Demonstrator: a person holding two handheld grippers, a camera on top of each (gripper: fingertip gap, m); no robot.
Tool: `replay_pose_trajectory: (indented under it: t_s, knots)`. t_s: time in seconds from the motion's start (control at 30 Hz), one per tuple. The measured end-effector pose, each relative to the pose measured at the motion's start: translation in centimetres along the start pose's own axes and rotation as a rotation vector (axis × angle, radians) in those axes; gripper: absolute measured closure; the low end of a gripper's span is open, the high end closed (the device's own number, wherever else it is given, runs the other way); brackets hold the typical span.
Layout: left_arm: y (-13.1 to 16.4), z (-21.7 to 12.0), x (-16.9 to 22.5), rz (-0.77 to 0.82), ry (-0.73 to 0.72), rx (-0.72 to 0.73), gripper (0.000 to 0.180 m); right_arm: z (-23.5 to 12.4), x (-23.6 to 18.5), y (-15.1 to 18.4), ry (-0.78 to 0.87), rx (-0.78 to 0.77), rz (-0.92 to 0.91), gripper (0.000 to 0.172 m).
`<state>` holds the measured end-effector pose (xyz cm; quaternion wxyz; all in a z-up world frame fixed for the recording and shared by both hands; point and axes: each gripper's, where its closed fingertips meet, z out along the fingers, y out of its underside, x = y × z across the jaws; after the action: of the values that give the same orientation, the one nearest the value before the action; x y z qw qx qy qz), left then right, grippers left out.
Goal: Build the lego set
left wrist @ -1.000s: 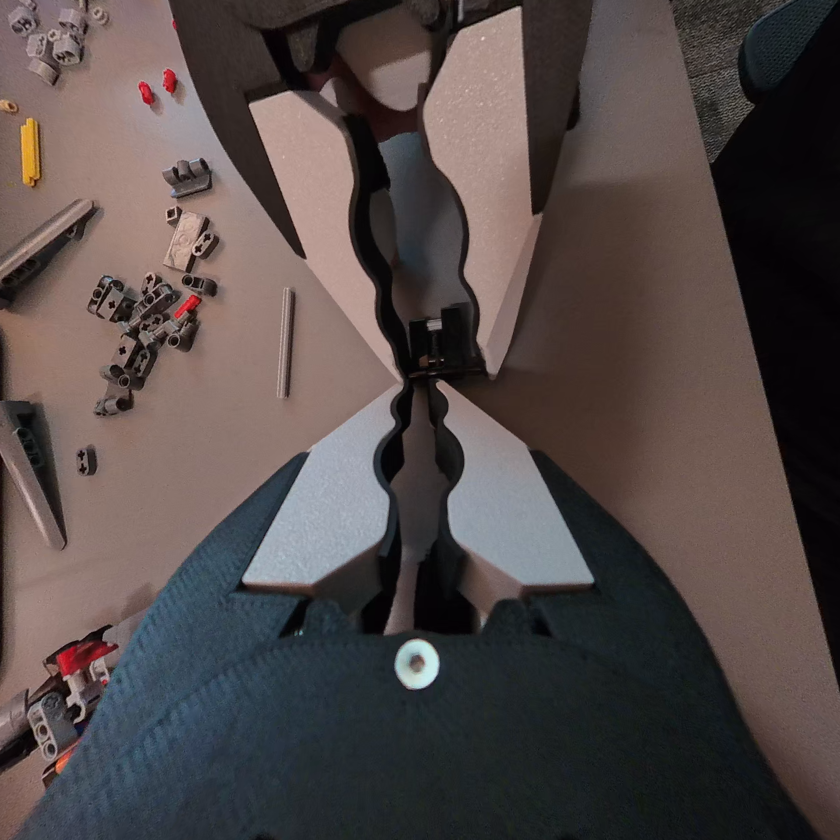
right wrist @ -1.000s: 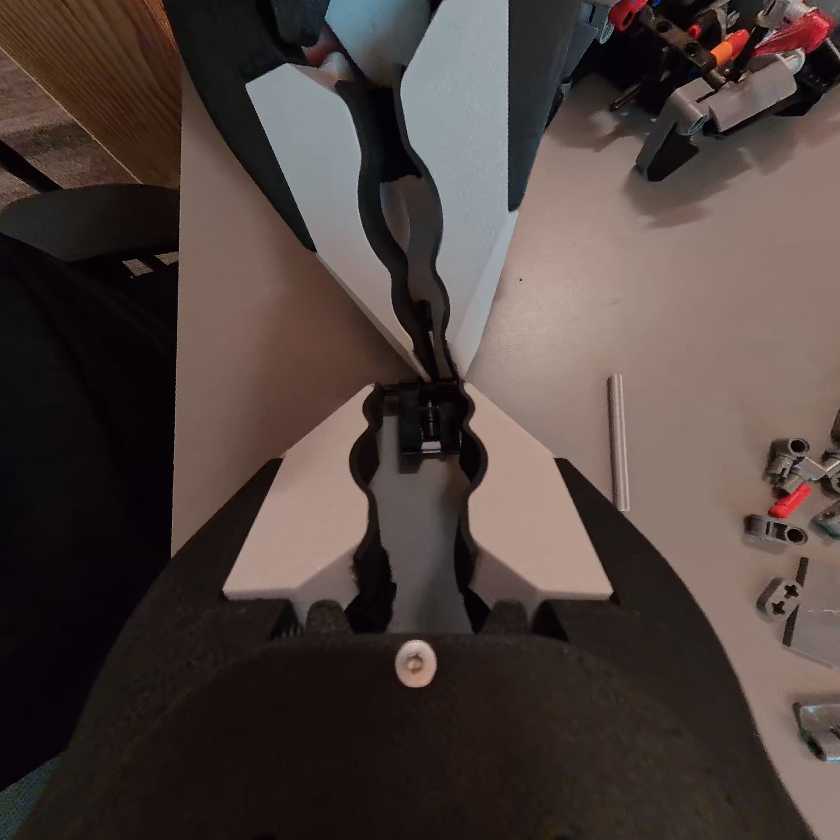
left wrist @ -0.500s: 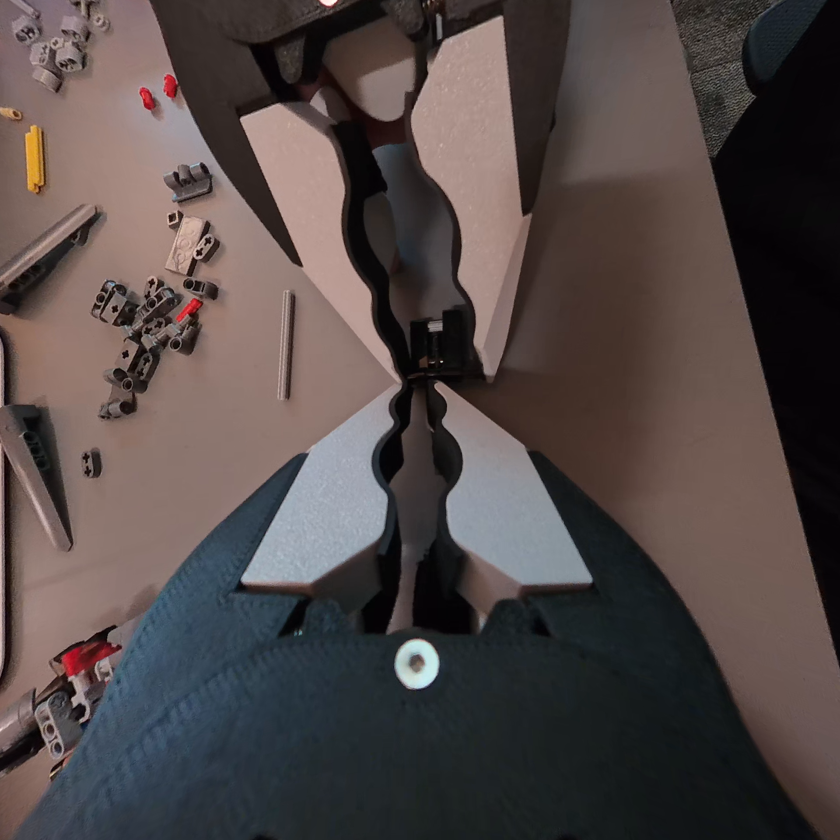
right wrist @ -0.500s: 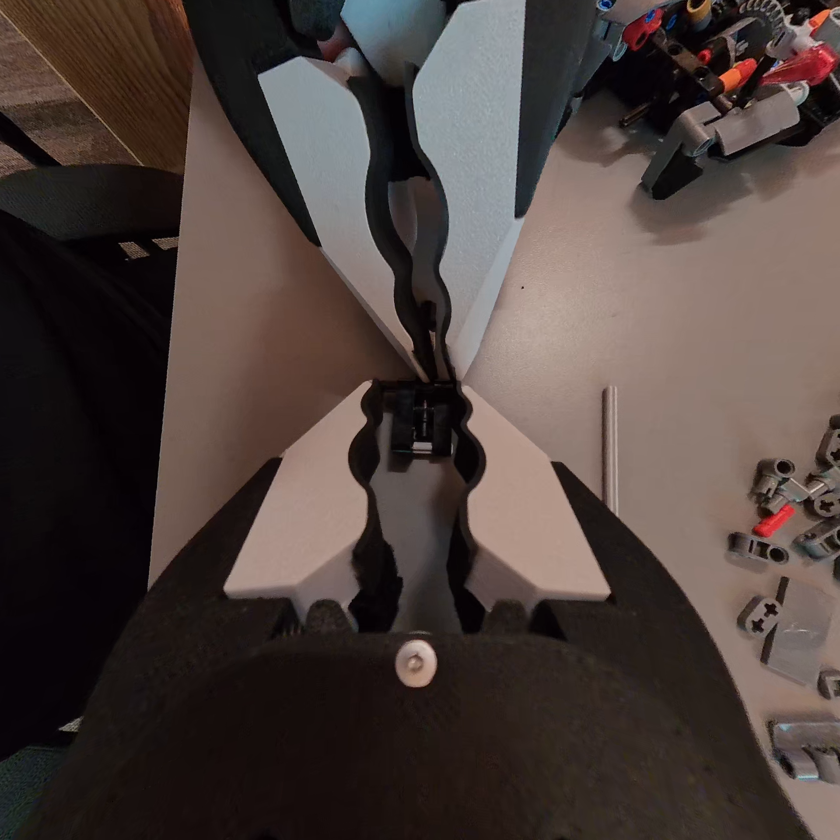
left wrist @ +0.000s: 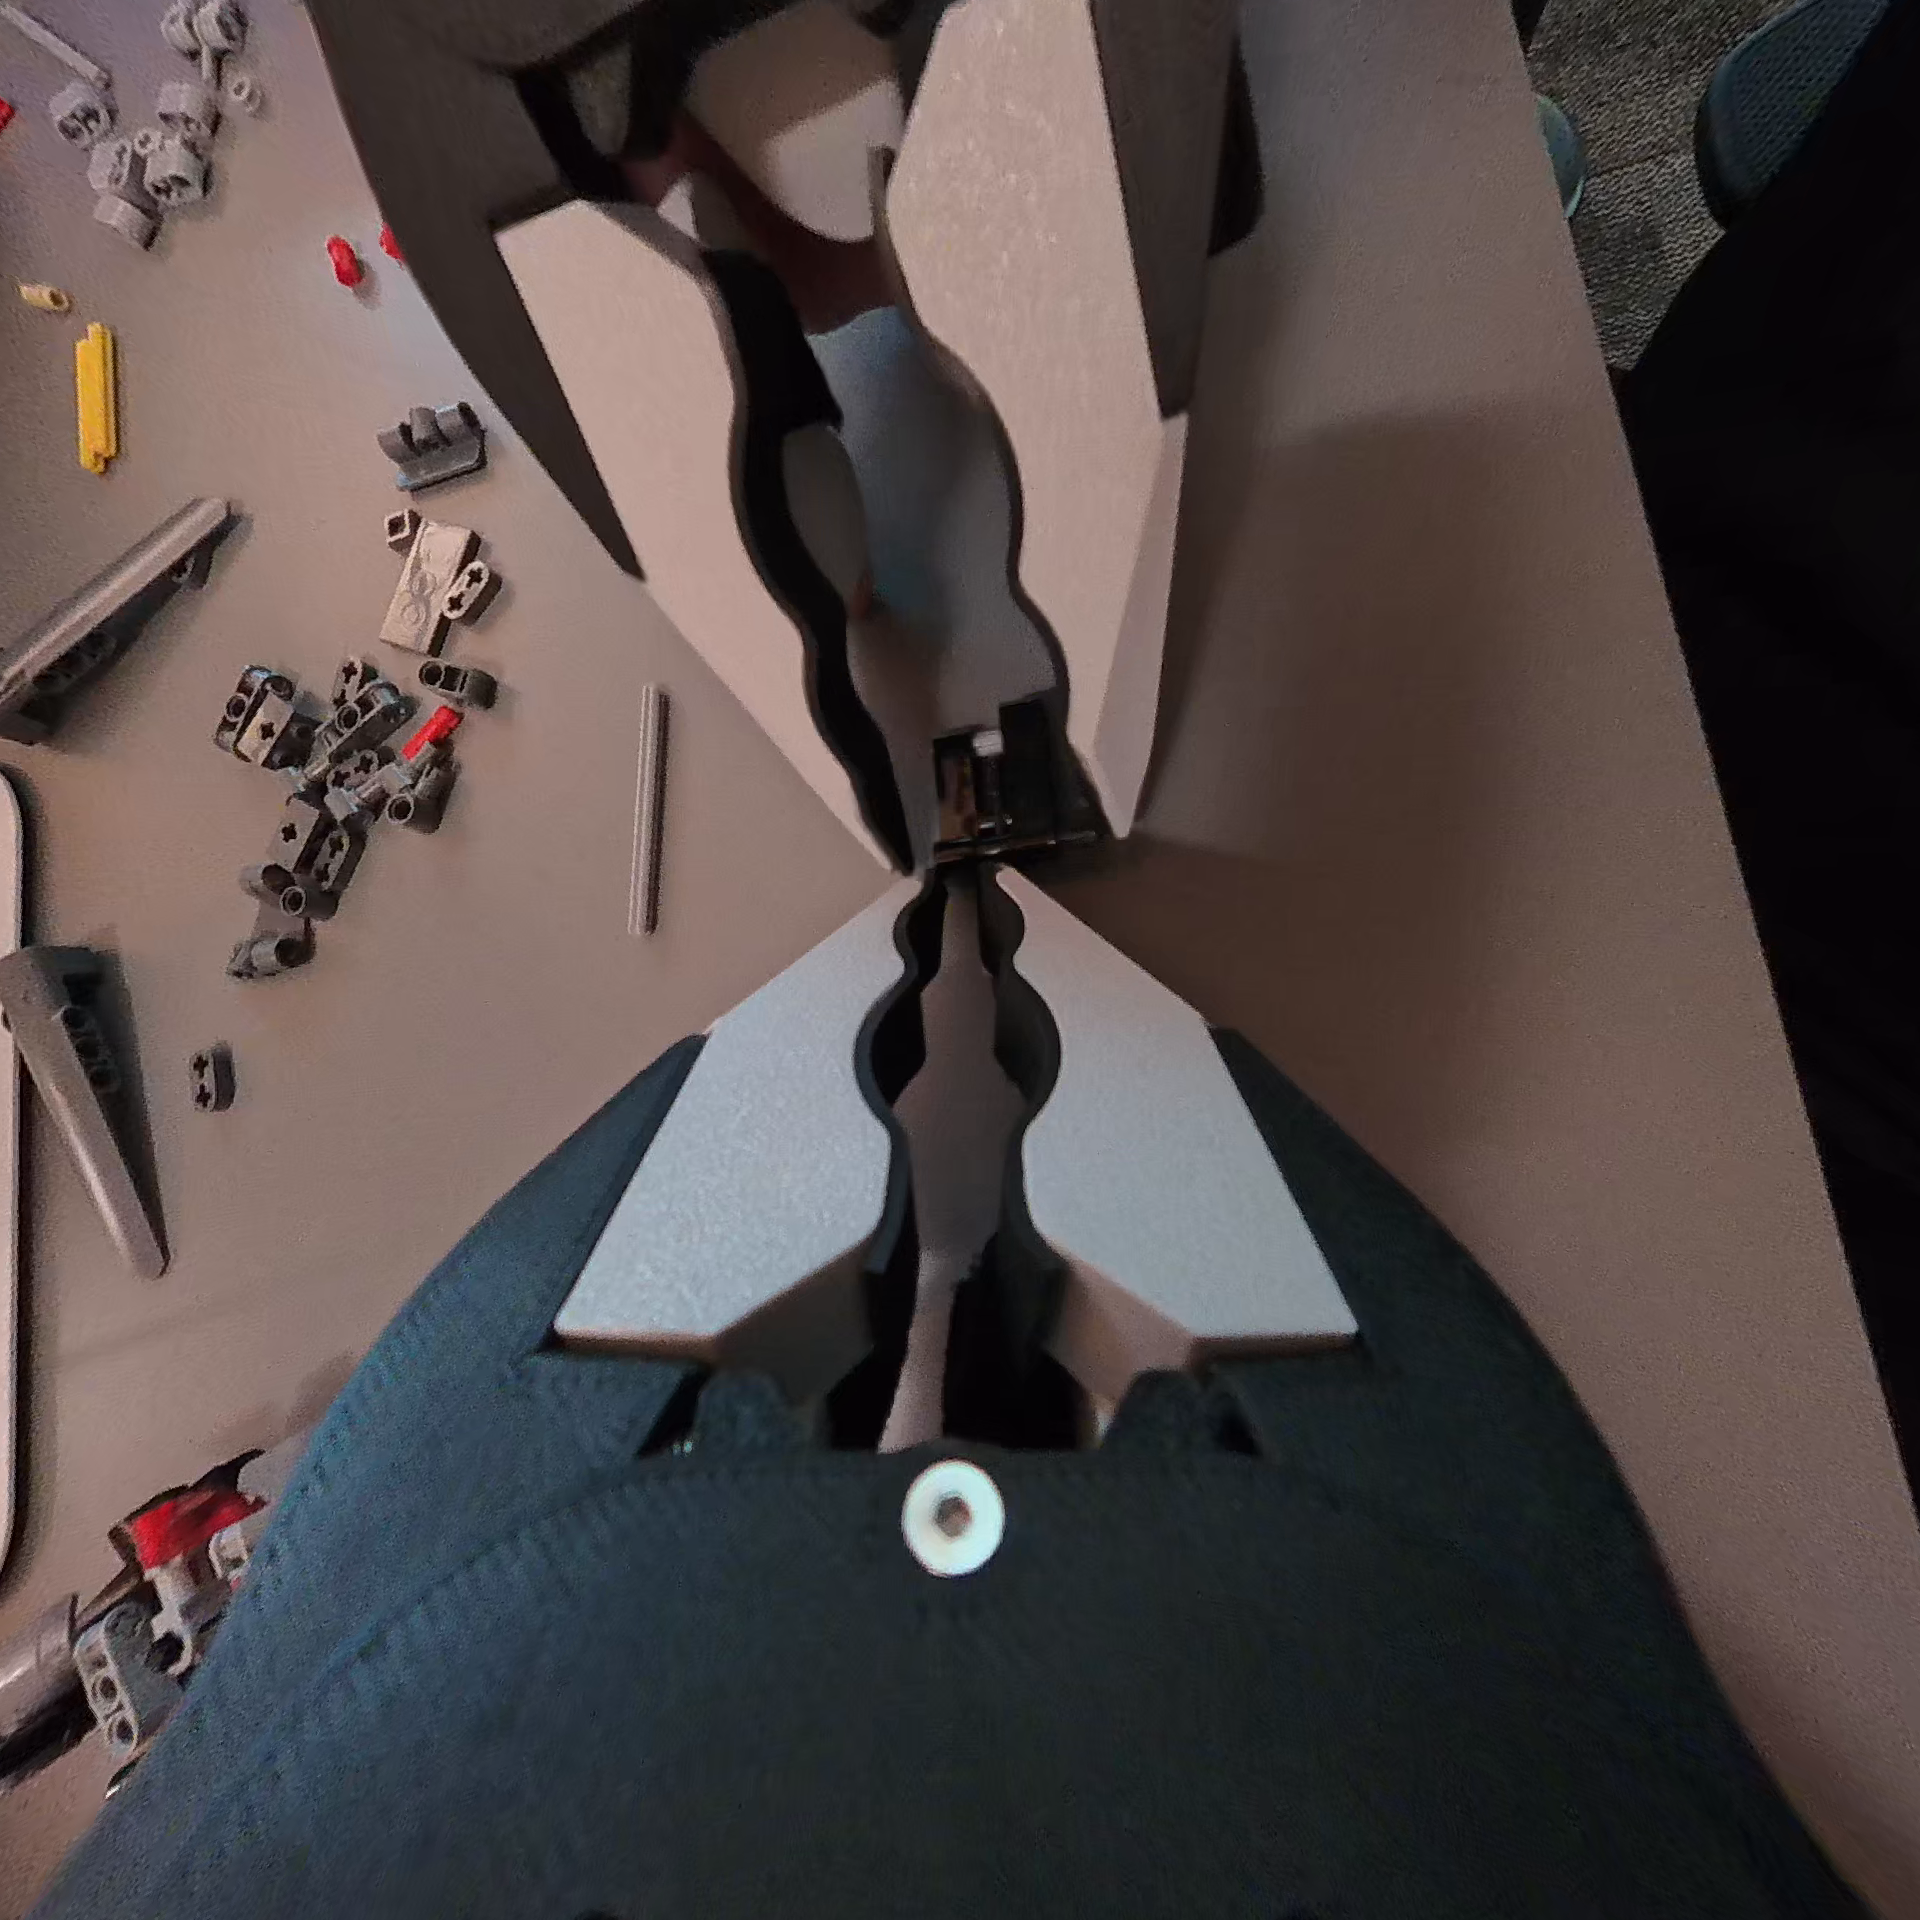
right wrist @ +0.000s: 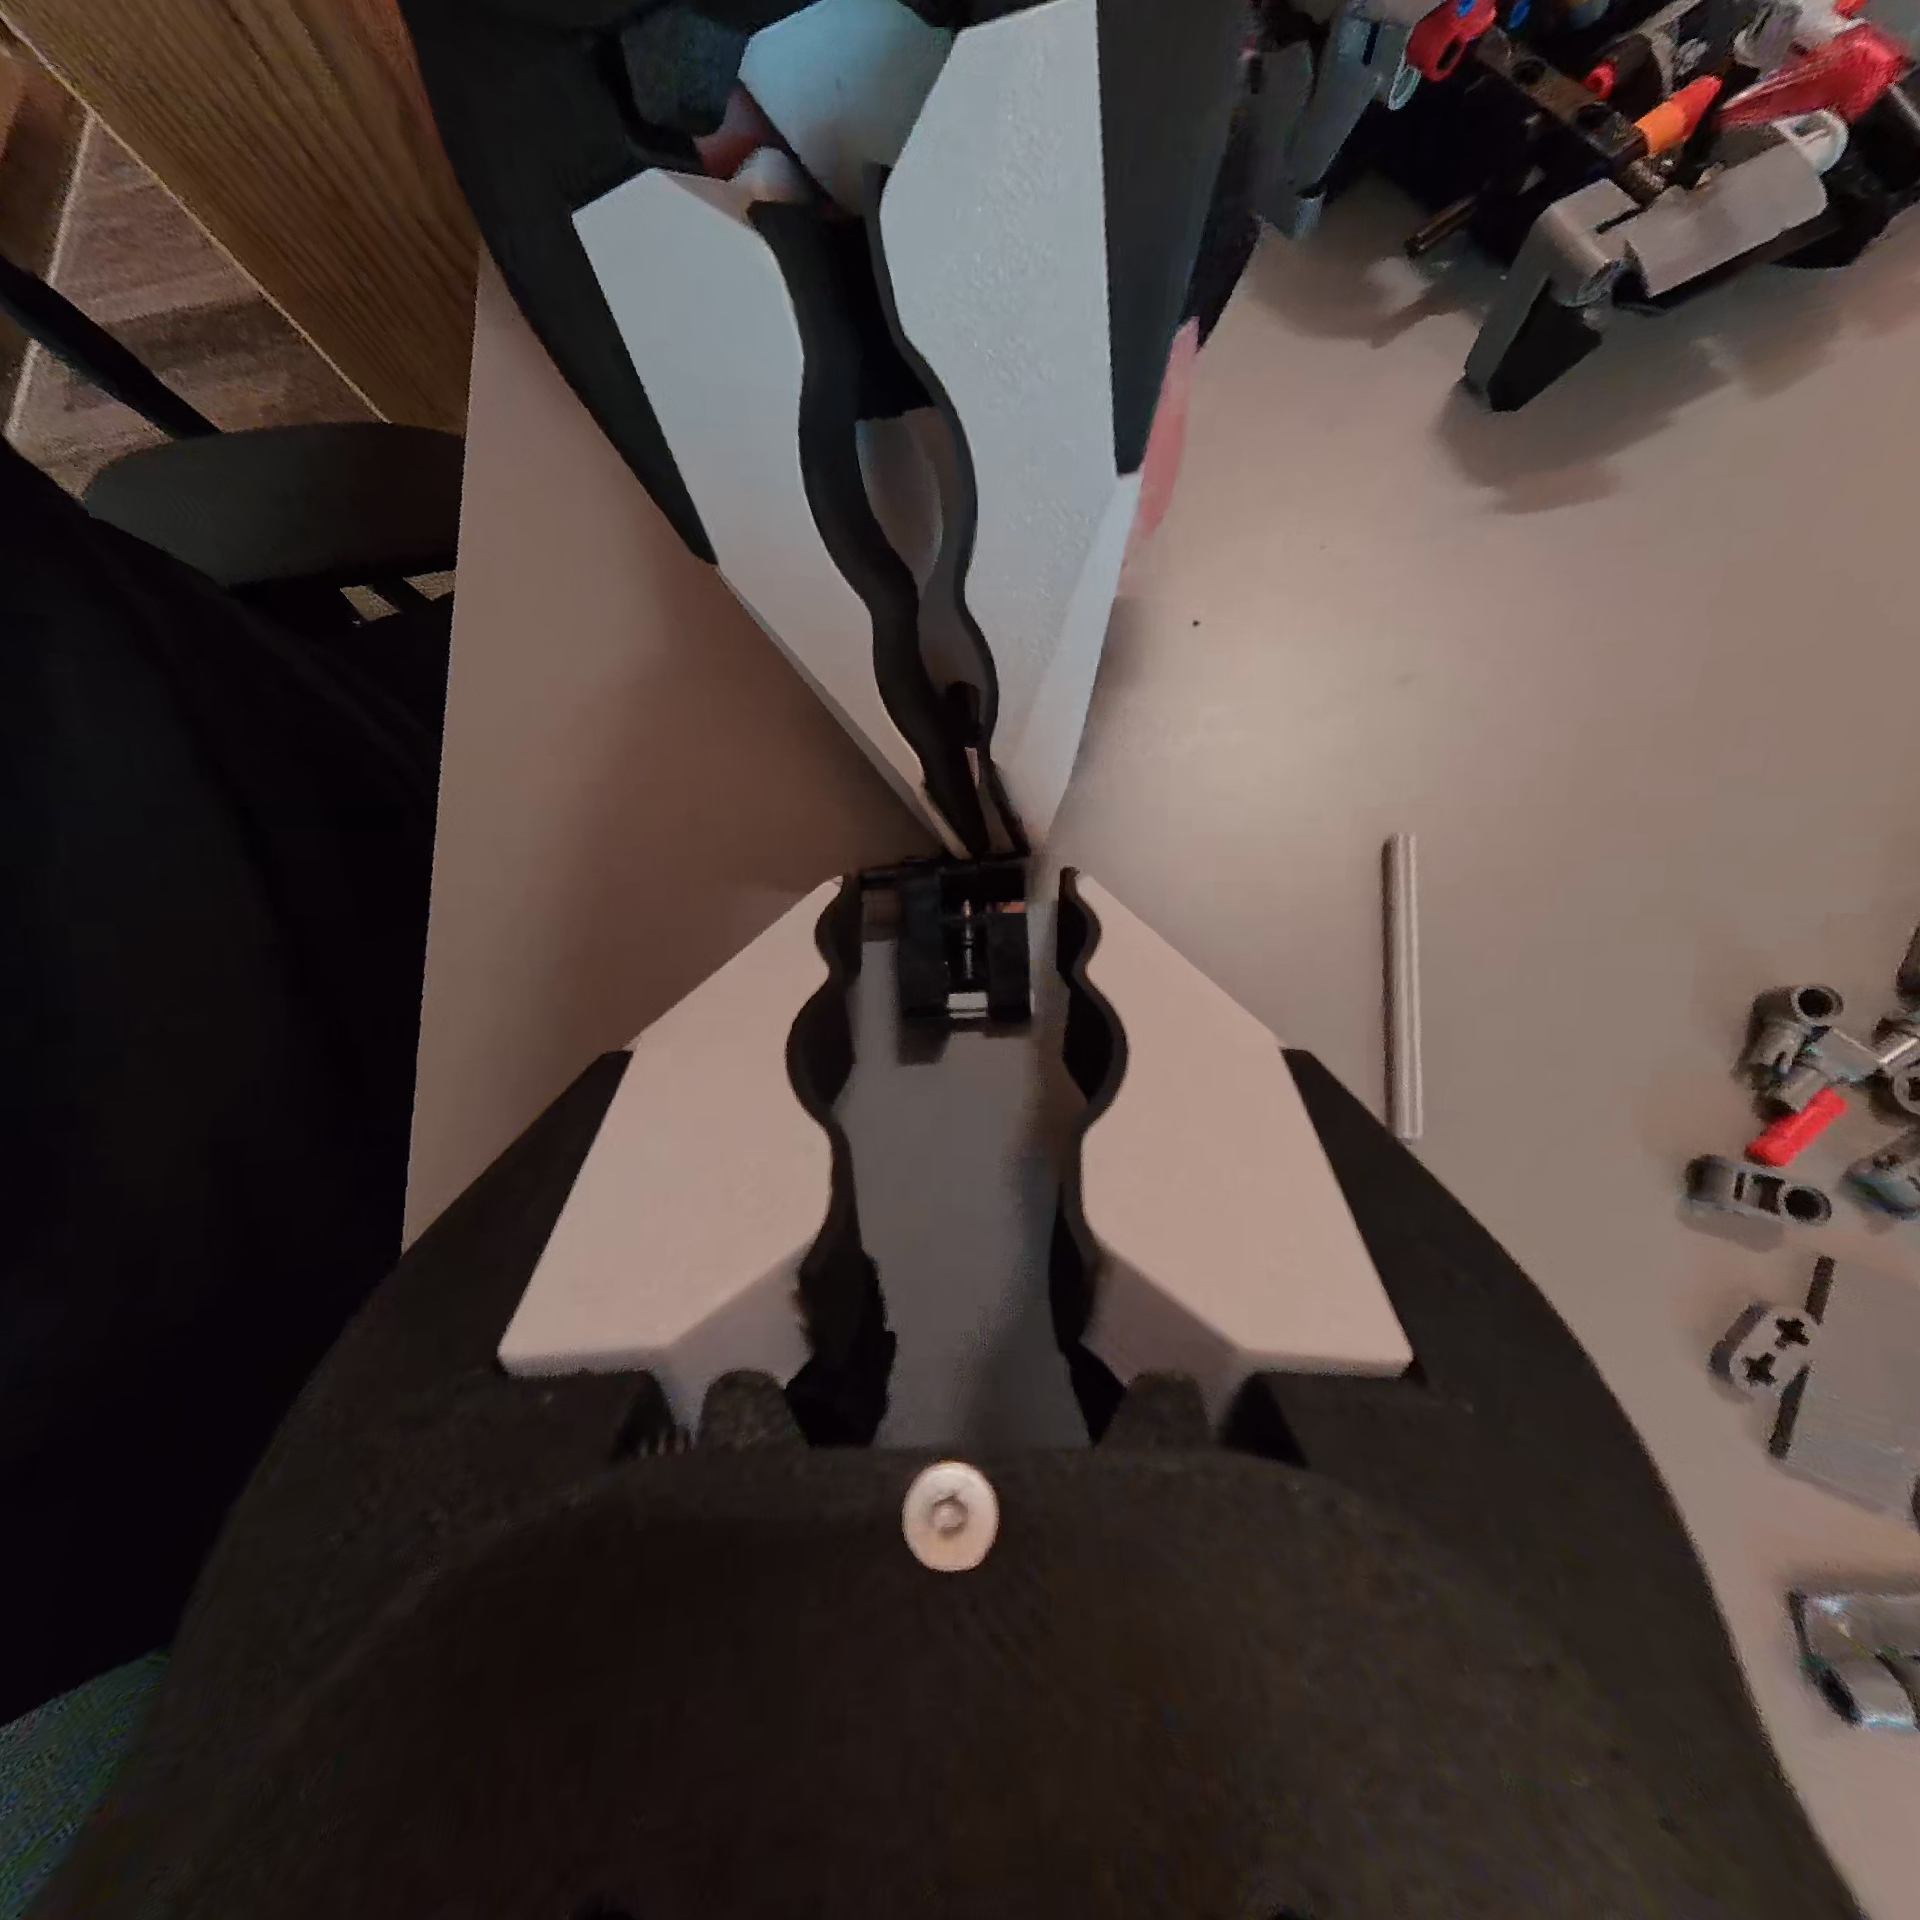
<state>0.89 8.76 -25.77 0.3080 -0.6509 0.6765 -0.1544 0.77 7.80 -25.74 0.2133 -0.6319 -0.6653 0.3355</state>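
**Two grippers tip to tip over a small black part**

Left wrist view, near to far: left gripper (left wrist: 961, 883) has its fingers nearly together, tips narrowed on a thin black pin or tab that sticks out of the small black part (left wrist: 997, 790). Whether the pads really pinch it can't be told from here. Straight ahead at 12 o'clock the right gripper (left wrist: 1003, 831) faces it, tips meeting at the same spot, with the black part sitting between its fingers.

Right wrist view: the black part (right wrist: 961, 951) sits between the right gripper's (right wrist: 956, 904) tips. Left side shows a gap between pad and part; the right side stands close, contact unclear. So the fingers are parted around it, not clamped.

Both hover just over the beige table (left wrist: 1403, 935), near its edge.

At 9 o'clock from the left tips: a grey axle rod (left wrist: 648, 808) lying flat. Further out at 9–10: a pile of grey connectors (left wrist: 332, 790) with a red pin. At 10–11: a yellow beam (left wrist: 96, 395). At 7–8: a grey tapered panel (left wrist: 83, 1091).

Right view, 1 o'clock far: a partly built model (right wrist: 1621, 156).
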Motion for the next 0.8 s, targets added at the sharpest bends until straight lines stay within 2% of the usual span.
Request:
replay_pose_trajectory:
  t_s: [0.03,0.43,0.5,0.8]
  knots:
    - [0.0,0.0,0.0,0.001,0.002,0.001,0.176,-0.3,0.0,0.0,-0.006,0.006,0.002,0.140]
    - [-0.2,0.1,0.2,0.008,0.002,0.016,0.176,-1.3,0.5,-0.5,0.060,0.071,0.014,0.156]
    - [-0.3,0.1,0.2,0.009,0.002,0.017,0.176,-1.3,0.9,-0.3,0.058,0.067,0.033,0.154]
    - [-0.3,0.1,0.3,0.009,0.006,0.022,0.176,-0.6,0.5,-0.2,0.016,0.072,0.036,0.168]
